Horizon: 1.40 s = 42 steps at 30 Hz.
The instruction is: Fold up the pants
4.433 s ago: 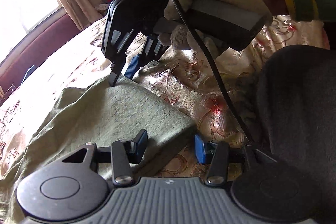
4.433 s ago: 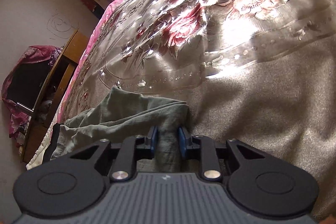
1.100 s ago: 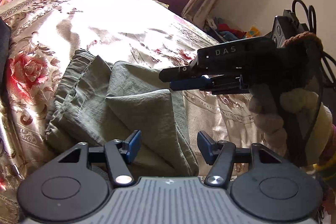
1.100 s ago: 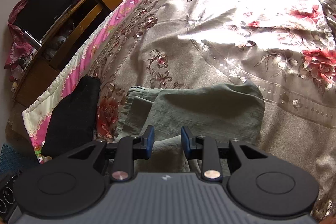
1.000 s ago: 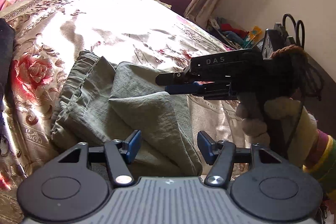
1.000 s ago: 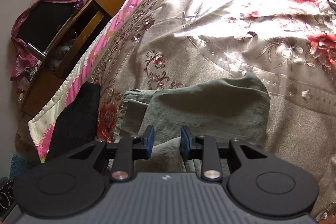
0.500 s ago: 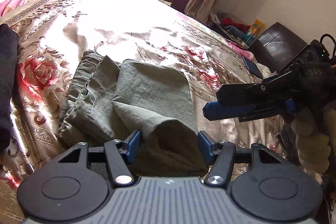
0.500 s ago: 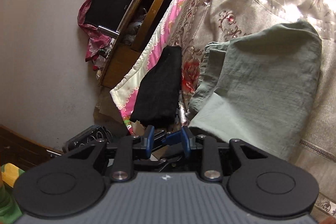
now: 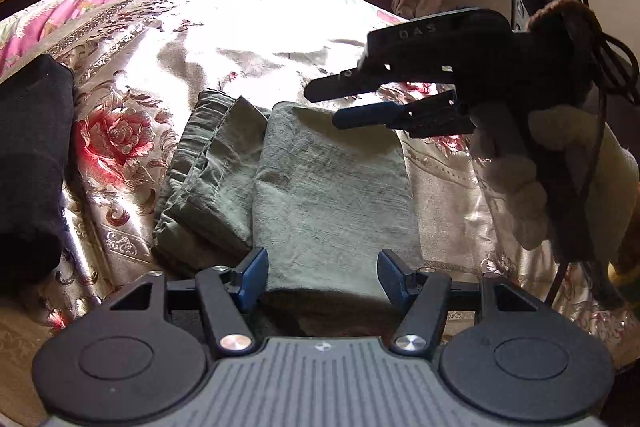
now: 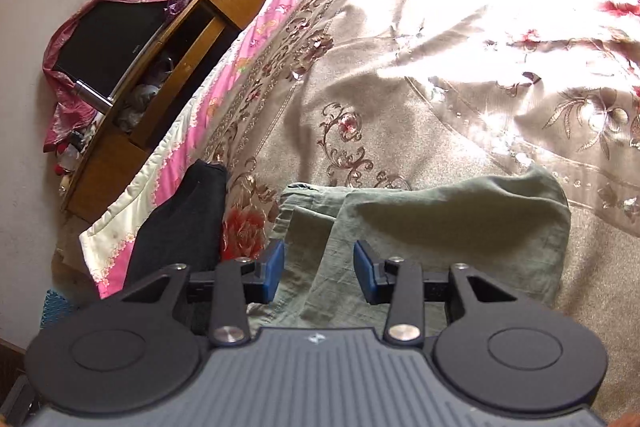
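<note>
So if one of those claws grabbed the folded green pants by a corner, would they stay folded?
Probably not. The green pants look thin, soft and creased, so they would likely droop and unfold. On the glossy bedspread they may slide if pushed.

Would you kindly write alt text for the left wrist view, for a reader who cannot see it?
Folded olive-green pants lie on a floral satin bedspread, just ahead of the open left gripper. The right gripper, held in a gloved hand, hovers open above the pants' far edge. A black garment lies at the left.
</note>
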Each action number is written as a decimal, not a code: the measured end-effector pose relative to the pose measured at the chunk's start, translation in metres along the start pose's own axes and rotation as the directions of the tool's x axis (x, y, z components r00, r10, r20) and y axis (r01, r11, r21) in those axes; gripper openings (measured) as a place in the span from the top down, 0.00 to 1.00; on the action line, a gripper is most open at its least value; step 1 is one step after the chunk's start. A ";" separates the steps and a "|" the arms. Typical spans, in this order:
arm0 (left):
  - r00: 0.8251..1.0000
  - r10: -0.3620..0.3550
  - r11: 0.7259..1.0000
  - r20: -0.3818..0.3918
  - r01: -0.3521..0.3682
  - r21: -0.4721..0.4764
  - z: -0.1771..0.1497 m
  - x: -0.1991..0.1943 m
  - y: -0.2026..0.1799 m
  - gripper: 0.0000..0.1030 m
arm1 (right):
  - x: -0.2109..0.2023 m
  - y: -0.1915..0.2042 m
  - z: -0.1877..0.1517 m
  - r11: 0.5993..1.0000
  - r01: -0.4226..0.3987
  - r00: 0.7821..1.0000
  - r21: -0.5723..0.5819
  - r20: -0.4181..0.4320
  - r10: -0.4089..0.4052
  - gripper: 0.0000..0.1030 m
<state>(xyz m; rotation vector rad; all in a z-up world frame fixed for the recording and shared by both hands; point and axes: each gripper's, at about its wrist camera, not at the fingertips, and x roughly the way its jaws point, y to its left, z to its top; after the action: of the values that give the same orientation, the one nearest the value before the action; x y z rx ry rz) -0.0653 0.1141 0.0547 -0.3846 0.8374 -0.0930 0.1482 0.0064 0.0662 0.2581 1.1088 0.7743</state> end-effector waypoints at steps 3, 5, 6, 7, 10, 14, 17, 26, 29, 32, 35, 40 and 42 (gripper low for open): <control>0.999 0.005 1.000 -0.039 -0.005 0.008 -0.001 0.013 0.000 0.29 | 0.021 0.007 0.005 0.997 0.079 0.996 -0.023 -0.035 -0.080 0.61; 0.998 0.006 1.000 -0.060 -0.006 -0.001 0.000 0.019 0.004 0.29 | 0.037 0.013 0.003 0.989 0.137 0.987 -0.051 -0.073 -0.141 0.61; 0.998 -0.001 1.000 -0.066 0.000 -0.016 0.001 0.021 0.007 0.29 | 0.043 0.016 0.002 0.984 0.167 0.981 -0.065 -0.089 -0.173 0.61; 0.998 -0.006 1.000 -0.064 0.004 -0.023 0.001 0.021 0.009 0.29 | 0.050 0.020 -0.001 0.975 0.203 0.971 -0.089 -0.111 -0.212 0.61; 0.998 -0.014 1.000 -0.067 0.013 -0.016 0.001 0.025 0.011 0.29 | 0.066 0.029 -0.001 0.951 0.273 0.947 -0.144 -0.130 -0.292 0.61; 0.997 -0.033 0.999 -0.066 0.034 0.007 -0.001 0.025 0.010 0.31 | 0.080 0.041 0.005 0.904 0.360 0.909 -0.229 -0.130 -0.395 0.60; 0.997 -0.033 0.999 -0.065 0.034 0.020 -0.002 0.025 0.010 0.41 | 0.090 0.040 0.010 0.873 0.412 0.878 -0.260 -0.143 -0.457 0.66; 0.996 -0.085 0.995 -0.012 0.085 0.052 0.001 0.011 0.012 0.81 | 0.039 0.043 0.017 0.902 0.372 0.908 -0.218 -0.115 -0.402 0.95; 0.997 -0.078 0.996 0.022 0.077 0.054 0.007 0.003 0.018 0.84 | 0.024 0.049 0.021 0.913 0.352 0.924 -0.207 -0.080 -0.375 0.96; 0.997 -0.061 0.998 0.042 0.060 0.029 0.011 -0.001 0.027 0.84 | 0.015 0.054 0.027 0.929 0.322 0.940 -0.183 -0.052 -0.336 0.96; 0.984 -0.164 0.986 0.063 0.164 -0.002 0.013 -0.010 0.034 0.84 | 0.014 0.060 0.028 0.931 0.309 0.946 -0.194 -0.037 -0.322 0.96; 0.986 -0.108 0.992 0.126 0.099 0.077 0.013 -0.010 0.028 0.56 | 0.009 0.060 0.020 0.938 0.284 0.953 -0.197 -0.046 -0.299 0.96; 0.989 -0.113 0.987 0.100 0.100 0.125 0.018 -0.001 0.027 0.54 | 0.004 0.057 0.019 0.942 0.278 0.956 -0.188 -0.044 -0.290 0.96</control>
<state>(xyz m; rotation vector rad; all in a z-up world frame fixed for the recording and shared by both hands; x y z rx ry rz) -0.0545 0.1442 0.0562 -0.3181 0.7018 -0.2196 0.1409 0.0534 0.1029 -0.0833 1.1059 0.6229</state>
